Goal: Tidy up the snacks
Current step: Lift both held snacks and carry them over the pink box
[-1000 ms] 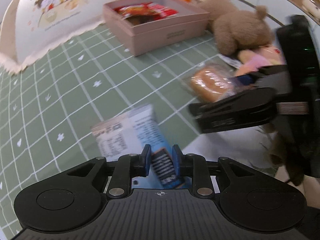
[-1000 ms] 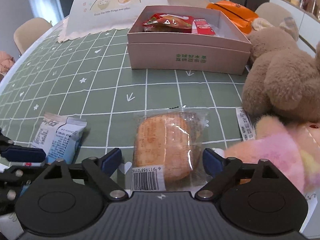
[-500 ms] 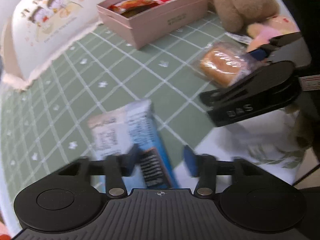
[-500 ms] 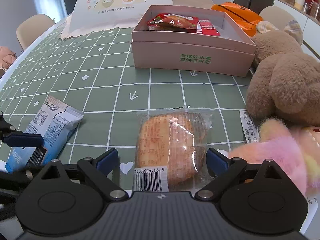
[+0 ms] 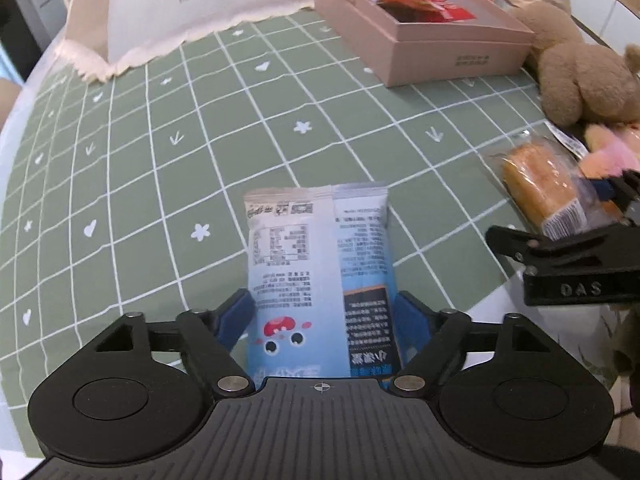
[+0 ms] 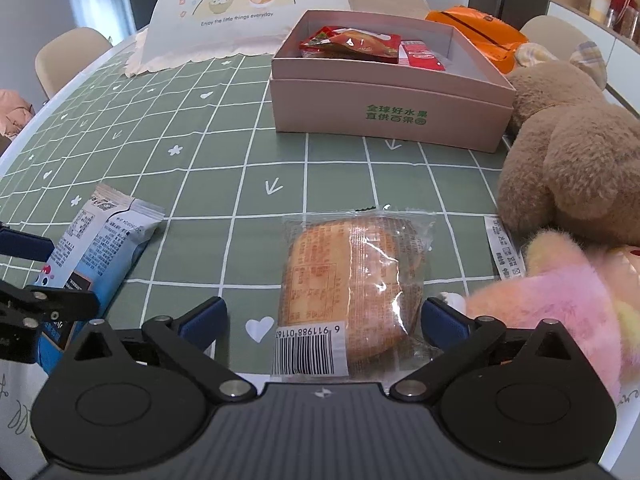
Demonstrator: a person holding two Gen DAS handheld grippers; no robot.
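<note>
I am looking down the left gripper (image 5: 325, 314) at the blue and white snack packet (image 5: 320, 264), which is lying flat on the green checked tabletop (image 5: 168, 184) well in front of the pink box (image 5: 420, 28). The jaws are opening, standing wide, and the packet's near end is lying between them. The blue pads (image 5: 236, 314) are flanking its two long edges closely; whether they are touching the wrapper I cannot tell, and they are not squeezing it.

Through the right wrist camera, the right gripper (image 6: 322, 318) is pointing at the clear-wrapped bread (image 6: 352, 280), which is lying on the tabletop straight in front of the pink box, with several checks of cloth between them. These jaws are opening too and are standing very wide. The bread's near end, with its barcode label, is lying between them, closer to the right pad, and a clear gap is showing beside the left pad (image 6: 204, 318).

Inside the pink box I am seeing a red snack packet (image 6: 352, 42) and a smaller red packet (image 6: 422, 56) just beside it. To the right of the box a brown plush bear (image 6: 572, 160) is sitting, with a pink plush toy (image 6: 560, 300) nearer me, just right of the bread. An illustrated paper bag (image 6: 240, 8) is standing behind and left of the box, and an orange bag (image 6: 476, 28) is lying behind its right corner.
</note>
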